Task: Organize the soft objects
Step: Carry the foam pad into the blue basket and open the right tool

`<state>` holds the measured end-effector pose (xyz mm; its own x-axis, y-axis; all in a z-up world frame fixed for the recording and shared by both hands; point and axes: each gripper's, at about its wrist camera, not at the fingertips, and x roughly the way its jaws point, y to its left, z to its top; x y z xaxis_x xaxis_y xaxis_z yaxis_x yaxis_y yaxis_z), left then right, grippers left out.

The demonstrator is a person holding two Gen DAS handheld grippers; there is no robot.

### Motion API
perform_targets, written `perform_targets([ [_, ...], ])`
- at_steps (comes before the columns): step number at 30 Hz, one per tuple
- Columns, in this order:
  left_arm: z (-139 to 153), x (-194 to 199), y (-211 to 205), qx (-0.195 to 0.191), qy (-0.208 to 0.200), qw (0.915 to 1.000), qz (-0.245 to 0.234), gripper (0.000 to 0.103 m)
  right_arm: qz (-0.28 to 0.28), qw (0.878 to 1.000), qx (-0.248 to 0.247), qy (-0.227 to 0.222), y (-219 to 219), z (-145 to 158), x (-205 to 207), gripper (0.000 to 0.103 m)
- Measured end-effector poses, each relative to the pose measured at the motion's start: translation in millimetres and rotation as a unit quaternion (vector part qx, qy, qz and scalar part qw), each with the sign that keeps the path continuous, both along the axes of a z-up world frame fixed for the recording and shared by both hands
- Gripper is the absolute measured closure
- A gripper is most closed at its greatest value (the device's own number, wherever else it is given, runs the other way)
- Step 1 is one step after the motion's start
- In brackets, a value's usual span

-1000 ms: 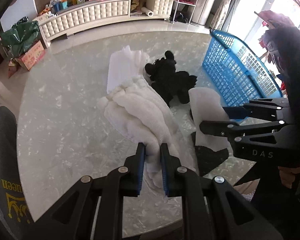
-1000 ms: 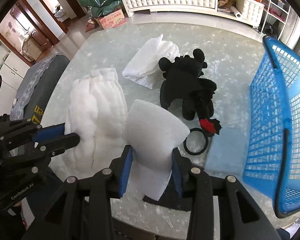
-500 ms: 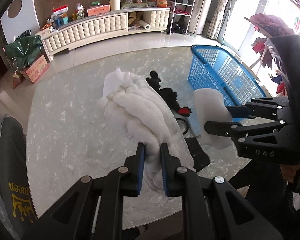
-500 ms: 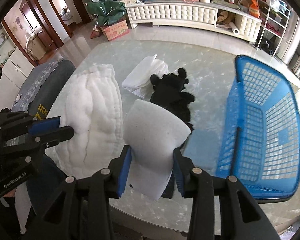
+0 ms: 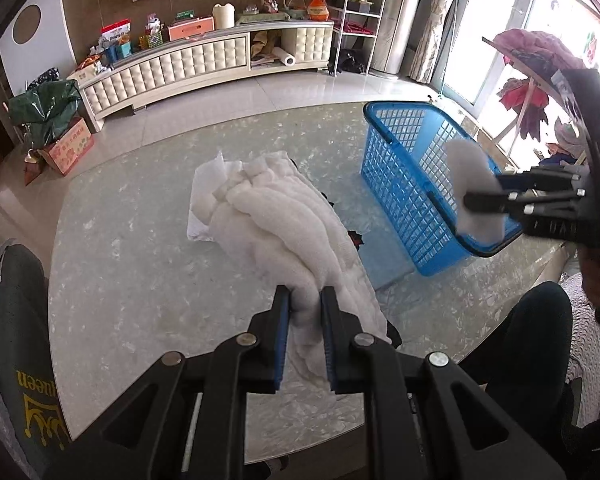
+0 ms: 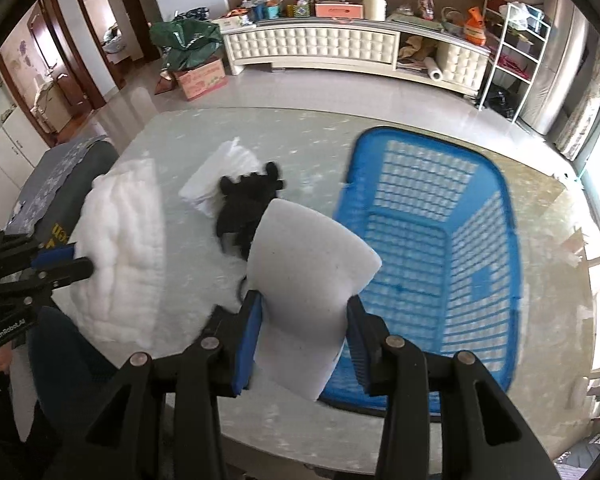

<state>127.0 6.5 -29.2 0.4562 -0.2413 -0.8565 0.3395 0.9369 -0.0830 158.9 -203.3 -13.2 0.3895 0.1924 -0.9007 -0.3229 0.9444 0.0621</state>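
We see the left gripper [image 5: 305, 312] with its fingers [image 5: 281, 320] clamped tight on the near end of the white quilted pad [image 5: 284, 216], which is pinched between the blue pads and stretches away from them, lifted over the pale marbled worktop [image 5: 140, 264]. That pad is thick, fluffy and stitched into long puffy ridges, and its far end hangs above a folded white cloth [image 5: 204, 184] lying flat on the worktop. In the right wrist view the right gripper [image 6: 302, 332] has its fingers [image 6: 246, 340] pressed against both sides of the white foam piece [image 6: 306, 264], which stands up between them and fans wider toward its top (smooth, matte, with a curved upper edge). We read the foam piece as held in the air at the near left rim of the blue basket [image 6: 496, 216], a latticed plastic basket standing on the worktop at the right; in the left wrist view the foam sits in front of the basket's near wall. Behind the foam piece a black plush toy [image 6: 248, 200] lies on the worktop, touching the folded white cloth, partly hidden by the foam.
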Motion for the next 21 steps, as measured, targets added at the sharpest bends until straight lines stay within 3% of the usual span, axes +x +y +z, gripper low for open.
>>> perform_targets([
  [13,-26.2,8.0,1.1,0.014,0.03,0.9994,0.005,0.089,0.015,0.997,-0.067,0.033,-34.3,-30.3,23.0,0.063],
  [21,-36.8,13.6,6.3,0.017,0.041,0.9989,0.012,0.089,0.019,0.994,-0.075,0.074,-41.2,-64.8,33.5,0.059],
])
